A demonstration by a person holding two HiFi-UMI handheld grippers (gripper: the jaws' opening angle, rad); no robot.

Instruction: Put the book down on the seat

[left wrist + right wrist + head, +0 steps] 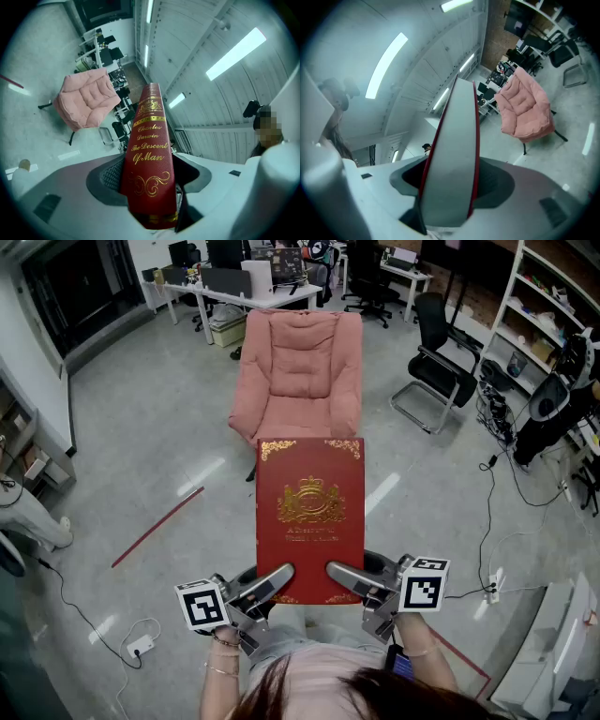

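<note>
Open office, grey floor (141,427), desks (234,292) along the far wall, black office chairs (441,367) off to the right. A pink armchair (298,362) stands ahead in the middle of the floor, its seat (296,420) bare. The book (310,512), red with gilt cover ornament, is in the air, short of the chair and held roughly flat, cover up. The left gripper (275,579) is clamped on the near left corner, the spine side; its view looks straight along the titled spine (149,154), which fills the gap between the jaws. The right gripper (342,577) is clamped on the near right corner, jaws pressed across the page edge (452,164). A grip on both corners probably keeps the covers closed and the volume level for carrying. The chair shows well beyond the book in both gripper views. Judgement: carry phase, placement not yet begun; the book must go forward over the cushion and be lowered before either grip lets go.
</note>
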